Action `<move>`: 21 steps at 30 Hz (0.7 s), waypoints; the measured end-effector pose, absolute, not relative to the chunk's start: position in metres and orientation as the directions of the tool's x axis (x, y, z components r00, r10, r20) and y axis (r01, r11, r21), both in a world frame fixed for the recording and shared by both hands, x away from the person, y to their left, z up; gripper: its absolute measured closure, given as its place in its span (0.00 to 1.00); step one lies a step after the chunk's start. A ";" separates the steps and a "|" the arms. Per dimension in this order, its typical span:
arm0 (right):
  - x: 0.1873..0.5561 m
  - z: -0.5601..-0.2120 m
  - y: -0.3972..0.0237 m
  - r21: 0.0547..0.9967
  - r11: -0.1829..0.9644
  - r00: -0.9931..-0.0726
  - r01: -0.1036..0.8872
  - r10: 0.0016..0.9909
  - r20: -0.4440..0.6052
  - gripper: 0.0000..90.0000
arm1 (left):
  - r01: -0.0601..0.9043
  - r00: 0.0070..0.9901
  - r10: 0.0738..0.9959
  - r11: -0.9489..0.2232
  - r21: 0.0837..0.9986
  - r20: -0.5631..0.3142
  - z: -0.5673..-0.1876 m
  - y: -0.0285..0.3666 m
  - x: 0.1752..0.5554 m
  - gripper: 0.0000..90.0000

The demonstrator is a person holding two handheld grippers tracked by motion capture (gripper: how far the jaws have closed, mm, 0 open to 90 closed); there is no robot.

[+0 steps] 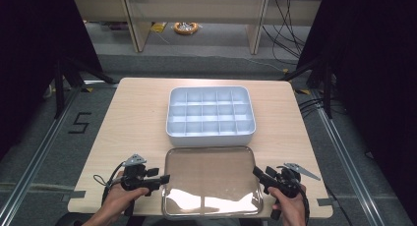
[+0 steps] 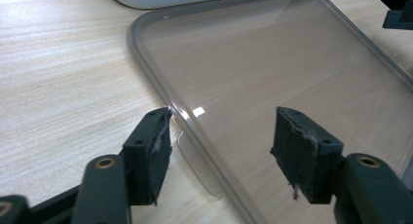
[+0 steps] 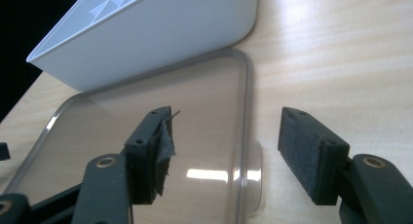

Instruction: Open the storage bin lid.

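A clear plastic lid [image 1: 211, 179] lies flat on the table's near edge, just in front of a white compartment box [image 1: 210, 132]. My left gripper [image 1: 164, 179] is at the lid's left edge, jaws open. In the left gripper view the lid's rim [image 2: 160, 87] and a small tab [image 2: 195, 160] lie between the spread pads of that gripper [image 2: 221, 136], untouched. My right gripper [image 1: 256, 172] stands open at the lid's right edge. Its own view shows this gripper [image 3: 226, 141] straddling the lid's rim [image 3: 248, 102] and a tab [image 3: 253, 160], pads apart from both.
The box [image 3: 160, 34] has several empty cells and sits mid-table, its front wall close to the lid's far edge. Bare wooden tabletop [image 1: 137, 118] flanks the box on both sides. Dark floor and stand legs surround the table.
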State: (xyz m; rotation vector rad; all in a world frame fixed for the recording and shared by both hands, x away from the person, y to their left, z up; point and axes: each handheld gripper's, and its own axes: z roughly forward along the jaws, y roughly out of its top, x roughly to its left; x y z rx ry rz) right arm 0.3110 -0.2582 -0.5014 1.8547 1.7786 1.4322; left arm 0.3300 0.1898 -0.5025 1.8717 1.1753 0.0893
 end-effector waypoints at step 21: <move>0.304 -0.487 -0.251 0.787 -0.196 -0.241 0.585 0.885 0.399 0.35 | 0.662 0.582 0.717 -0.145 0.736 -0.382 -0.497 0.190 0.327 0.27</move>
